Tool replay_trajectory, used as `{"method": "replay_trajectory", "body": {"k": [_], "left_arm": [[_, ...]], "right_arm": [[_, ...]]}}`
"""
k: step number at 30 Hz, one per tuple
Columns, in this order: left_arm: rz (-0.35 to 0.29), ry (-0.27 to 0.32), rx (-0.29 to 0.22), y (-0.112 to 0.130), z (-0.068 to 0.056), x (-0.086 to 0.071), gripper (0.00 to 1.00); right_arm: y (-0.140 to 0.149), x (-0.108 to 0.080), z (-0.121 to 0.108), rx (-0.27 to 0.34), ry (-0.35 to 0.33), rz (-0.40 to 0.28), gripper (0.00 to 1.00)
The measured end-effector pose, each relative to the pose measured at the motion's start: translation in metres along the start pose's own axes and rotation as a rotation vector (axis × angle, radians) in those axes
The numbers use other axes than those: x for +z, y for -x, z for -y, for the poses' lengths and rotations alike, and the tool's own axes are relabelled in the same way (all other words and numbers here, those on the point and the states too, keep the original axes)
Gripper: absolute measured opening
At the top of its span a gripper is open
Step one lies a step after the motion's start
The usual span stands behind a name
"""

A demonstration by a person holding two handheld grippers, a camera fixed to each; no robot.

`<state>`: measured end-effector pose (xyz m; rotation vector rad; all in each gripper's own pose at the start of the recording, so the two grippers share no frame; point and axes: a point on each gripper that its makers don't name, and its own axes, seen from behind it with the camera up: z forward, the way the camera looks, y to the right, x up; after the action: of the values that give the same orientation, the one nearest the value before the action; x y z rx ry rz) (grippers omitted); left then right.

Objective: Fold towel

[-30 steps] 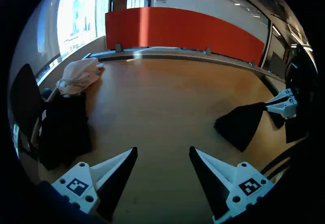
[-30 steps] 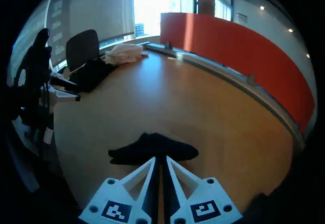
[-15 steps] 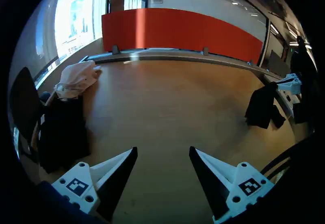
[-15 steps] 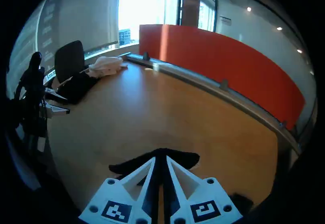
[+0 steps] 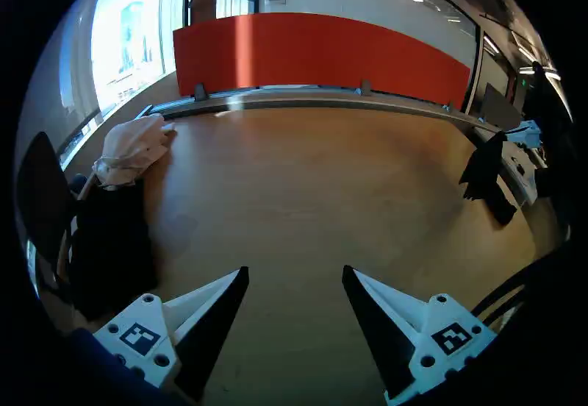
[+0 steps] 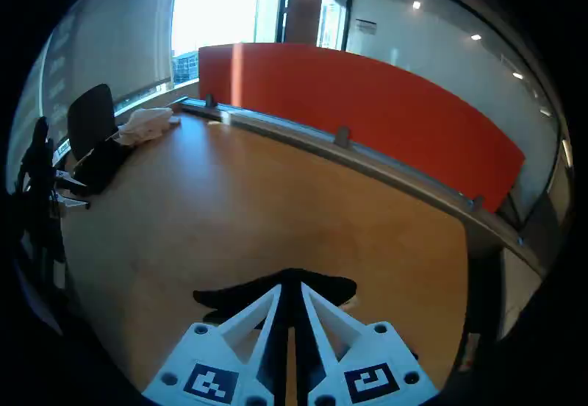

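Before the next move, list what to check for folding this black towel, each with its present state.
1. Right hand-held gripper shut on the black towel: ok.
2. Left hand-held gripper open, holding nothing: ok.
3. Towel spread flat on the table: not ok; in the left gripper view it hangs bunched.
4. A free towel corner for the left one to take: cannot tell.
5. White cloth and dark pile away from the table's middle: ok.

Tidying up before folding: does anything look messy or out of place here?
Yes. The black towel is not laid flat: it hangs bunched from the shut right gripper. A white cloth lies crumpled at the far corner of the table, next to a dark heap.
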<state>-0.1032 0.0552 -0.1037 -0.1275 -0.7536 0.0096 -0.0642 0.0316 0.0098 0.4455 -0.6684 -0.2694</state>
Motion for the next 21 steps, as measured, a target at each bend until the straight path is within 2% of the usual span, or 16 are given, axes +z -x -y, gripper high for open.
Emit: {"method": "replay_trajectory", "body": {"k": [12, 21], "left_arm": [[0.004, 0.004, 0.014, -0.004, -0.007, 0.001, 0.94], [0.006, 0.011, 0.029, -0.006, -0.013, 0.002, 0.94]], "right_arm": [[0.022, -0.005, -0.077, 0.02, 0.093, 0.06, 0.05], [0.033, -0.007, -0.114, 0.028, 0.131, 0.099, 0.05]]}}
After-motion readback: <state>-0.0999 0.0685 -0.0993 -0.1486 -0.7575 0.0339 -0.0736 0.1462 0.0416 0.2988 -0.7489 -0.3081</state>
